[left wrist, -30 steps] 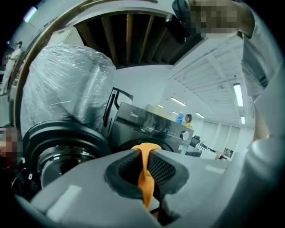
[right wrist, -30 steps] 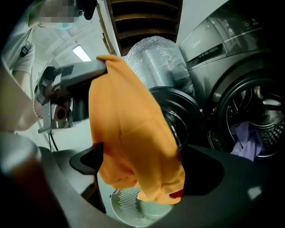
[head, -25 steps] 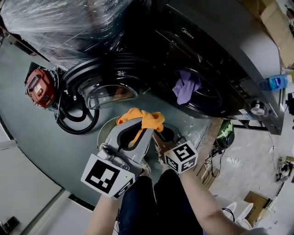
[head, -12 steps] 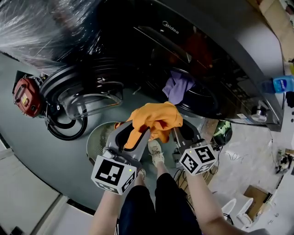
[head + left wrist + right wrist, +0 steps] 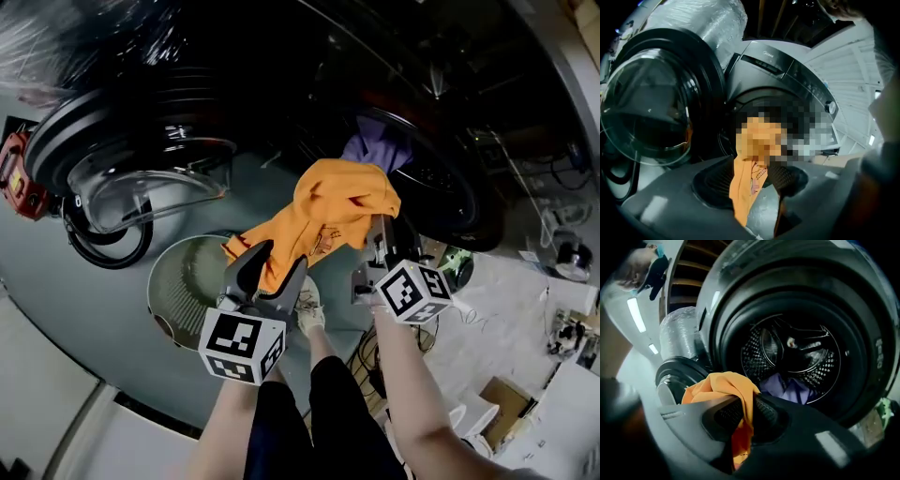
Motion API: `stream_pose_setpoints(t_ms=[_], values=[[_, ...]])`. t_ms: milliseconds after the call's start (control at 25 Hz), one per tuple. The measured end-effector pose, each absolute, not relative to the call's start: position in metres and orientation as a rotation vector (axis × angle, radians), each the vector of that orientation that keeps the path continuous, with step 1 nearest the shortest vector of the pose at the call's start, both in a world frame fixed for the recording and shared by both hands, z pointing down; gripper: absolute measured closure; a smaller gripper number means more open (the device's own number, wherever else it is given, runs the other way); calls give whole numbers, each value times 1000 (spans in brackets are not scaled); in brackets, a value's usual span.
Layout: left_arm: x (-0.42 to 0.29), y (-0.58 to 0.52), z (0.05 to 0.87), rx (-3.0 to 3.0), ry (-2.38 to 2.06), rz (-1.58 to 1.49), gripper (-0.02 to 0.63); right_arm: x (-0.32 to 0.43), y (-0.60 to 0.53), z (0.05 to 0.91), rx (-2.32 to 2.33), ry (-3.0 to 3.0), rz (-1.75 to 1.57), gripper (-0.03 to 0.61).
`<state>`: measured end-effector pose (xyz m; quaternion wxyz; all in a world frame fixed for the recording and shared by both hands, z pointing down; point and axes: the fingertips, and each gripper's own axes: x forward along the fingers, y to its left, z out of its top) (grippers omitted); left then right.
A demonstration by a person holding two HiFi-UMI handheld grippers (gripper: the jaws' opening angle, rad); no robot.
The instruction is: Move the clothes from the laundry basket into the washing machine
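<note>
An orange garment (image 5: 342,211) hangs stretched between my two grippers, just in front of the washing machine's drum opening (image 5: 450,202). My left gripper (image 5: 278,258) holds its lower end above the round pale-green laundry basket (image 5: 178,281); in the left gripper view the orange garment (image 5: 750,183) runs down between the pads. My right gripper (image 5: 380,225) holds the upper end near the drum rim. Its jaws have just been closing, and the orange garment (image 5: 740,394) is pinched between them. A purple garment (image 5: 787,390) lies inside the perforated drum (image 5: 792,352).
The machine's round glass door (image 5: 141,169) stands open to the left. A red device (image 5: 14,178) and a coiled black hose (image 5: 103,248) lie beyond it. The person's shoe (image 5: 309,314) is beside the basket. Cables and a cardboard box (image 5: 511,398) sit on the floor at right.
The orange garment has come up out of the basket and moved right toward the drum. The right gripper now grips its upper part, and the cloth stretches between the two grippers.
</note>
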<state>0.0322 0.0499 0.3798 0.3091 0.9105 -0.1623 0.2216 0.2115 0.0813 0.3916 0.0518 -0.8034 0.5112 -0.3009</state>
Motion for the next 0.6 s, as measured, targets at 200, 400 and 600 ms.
stream_pose_setpoints(t_ms=[200, 400, 600], values=[[43, 52, 417, 2367, -442, 603, 410, 257, 69, 429, -2441, 1307, -932, 526], [59, 55, 449, 2352, -405, 645, 410, 276, 44, 447, -2505, 1291, -886, 526], [77, 46, 451, 2394, -365, 622, 410, 319, 27, 449, -2566, 1236, -775, 526]])
